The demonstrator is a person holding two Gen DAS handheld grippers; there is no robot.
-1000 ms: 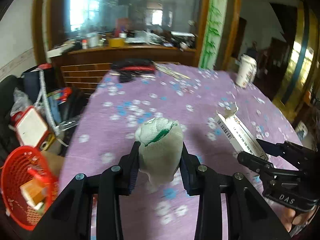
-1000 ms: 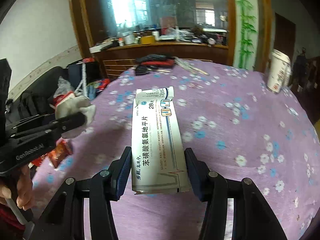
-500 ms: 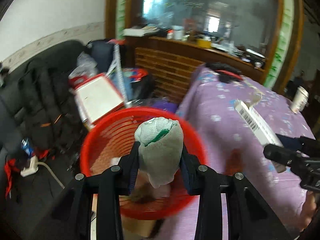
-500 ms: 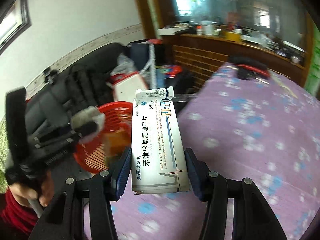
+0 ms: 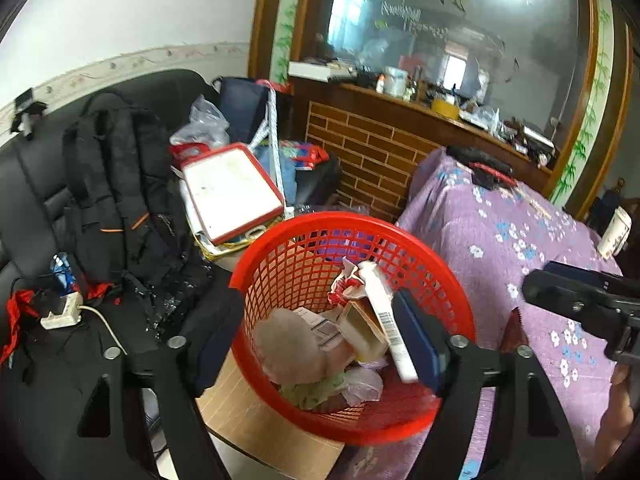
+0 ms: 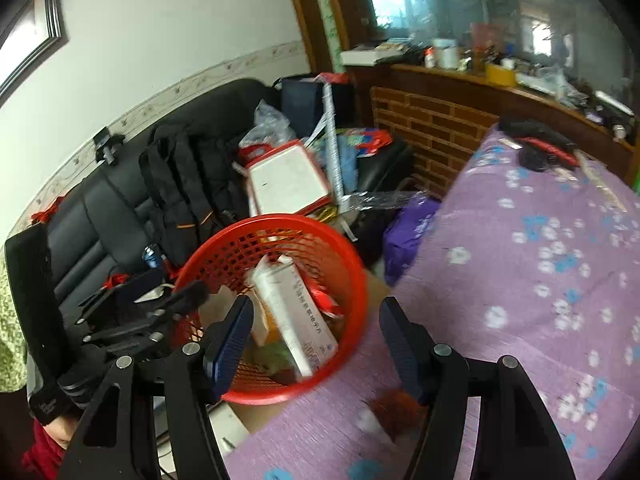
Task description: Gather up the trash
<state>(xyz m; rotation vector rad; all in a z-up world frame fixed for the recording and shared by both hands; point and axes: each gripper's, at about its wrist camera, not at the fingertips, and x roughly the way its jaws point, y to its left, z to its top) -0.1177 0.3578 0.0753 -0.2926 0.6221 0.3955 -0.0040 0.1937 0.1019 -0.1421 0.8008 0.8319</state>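
Left wrist view looks down into the red basket [image 5: 352, 320], where the left gripper [image 5: 320, 332] hangs over the rim with its jaws opening and nothing between them. A blurred pale wad [image 5: 288, 344] lies in the basket among paper and plastic, and a white box [image 5: 386, 312] leans against the inner wall. In the right wrist view the right gripper [image 6: 316, 344] also has jaws opening and empty, and the same box [image 6: 296, 312] rests tilted inside the basket [image 6: 272, 304].

Both pieces look to be landing in the basket. The box stands steep and near the rim, so a nudge from a finger on the way out could tip it over the edge. The basket sits on a cardboard carton [image 5: 264, 428] and might shift if bumped. Both grippers hang close together and could knock each other.

Beside the basket is a table under a purple flowered cloth [image 6: 540, 280], with a paper cup [image 5: 616, 232] at the far side. Behind stand a black sofa [image 5: 80, 184] piled with bags and a wooden sideboard [image 5: 420, 128].
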